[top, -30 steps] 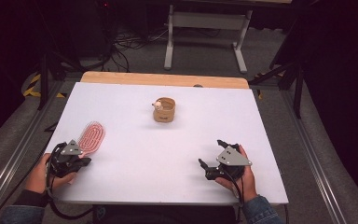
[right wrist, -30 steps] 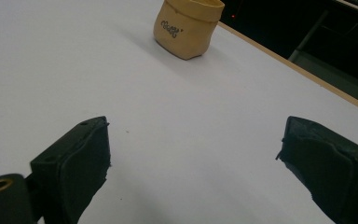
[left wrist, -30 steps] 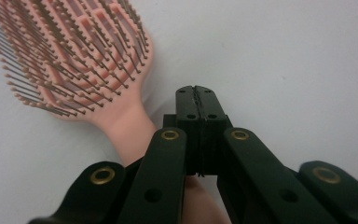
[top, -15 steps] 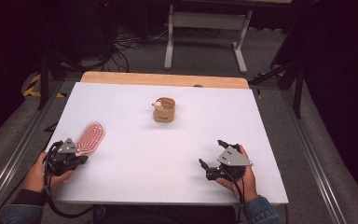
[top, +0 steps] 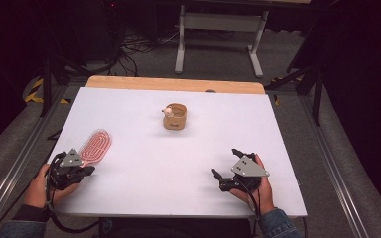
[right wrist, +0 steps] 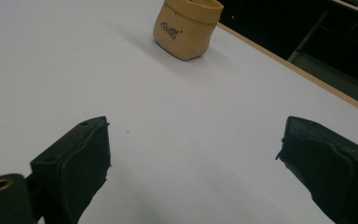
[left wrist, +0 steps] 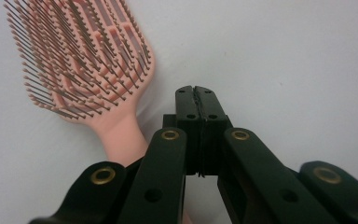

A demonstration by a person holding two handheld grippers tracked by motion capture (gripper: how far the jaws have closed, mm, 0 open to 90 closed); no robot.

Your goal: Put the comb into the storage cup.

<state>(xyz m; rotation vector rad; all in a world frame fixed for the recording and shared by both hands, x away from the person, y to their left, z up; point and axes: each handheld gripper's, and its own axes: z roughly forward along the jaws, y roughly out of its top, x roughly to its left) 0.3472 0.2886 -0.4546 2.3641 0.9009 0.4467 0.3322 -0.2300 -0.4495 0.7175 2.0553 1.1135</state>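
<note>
Sitting at the near-left corner of the table (top: 144, 198), the left gripper (top: 85, 171) has its jaws pinched together on nothing, and the pink hairbrush (top: 96, 145) lies just beyond it, handle toward the jaws, head angled away. That hand's way closer; the right gripper (top: 224, 174) rests wide open, well apart, facing the tan pouch (top: 175, 117).

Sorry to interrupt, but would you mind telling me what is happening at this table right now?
A person sits at a white table with a tool in each hand. The left tool is shut with nothing between its jaws, its tip just beside the handle of a pink hairbrush lying bristles up. The right tool rests open on the table's right side, pointing towards a small tan pouch that stands upright further back. Neither tool holds anything.
</note>
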